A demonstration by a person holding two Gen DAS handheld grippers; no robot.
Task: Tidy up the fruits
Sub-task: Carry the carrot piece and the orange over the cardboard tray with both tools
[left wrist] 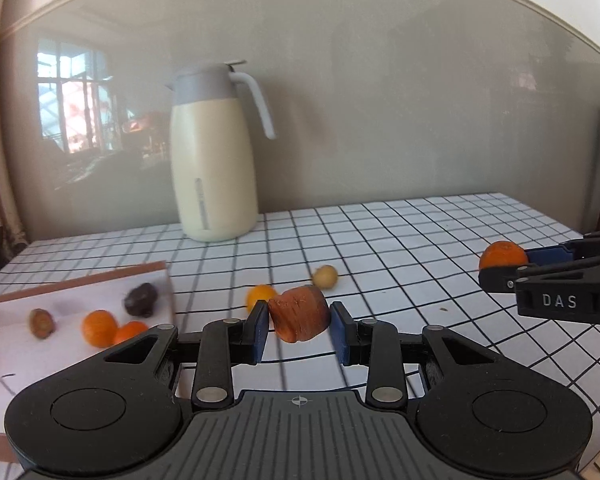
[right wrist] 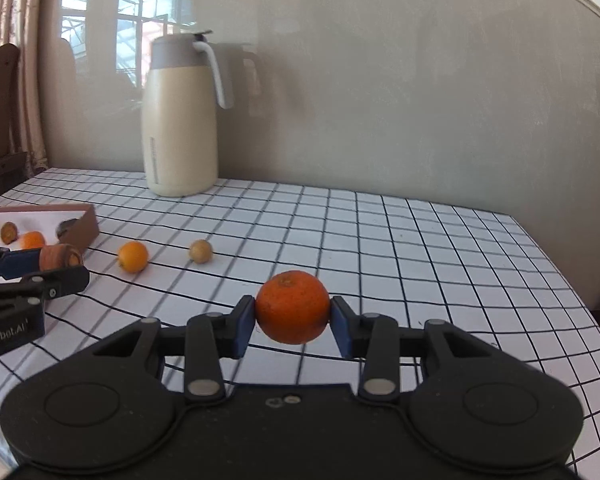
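My left gripper is shut on a reddish-brown fruit and holds it above the checked tablecloth, right of the box. It also shows in the right wrist view, holding the brown fruit. My right gripper is shut on an orange tangerine, held above the cloth; it shows in the left wrist view at the far right with the tangerine. A small orange and a tan round fruit lie loose on the cloth.
The shallow brown-rimmed box at the left holds several fruits: oranges, a dark fruit, a brown one. A cream jug stands at the back by the wall. The table's right edge is near.
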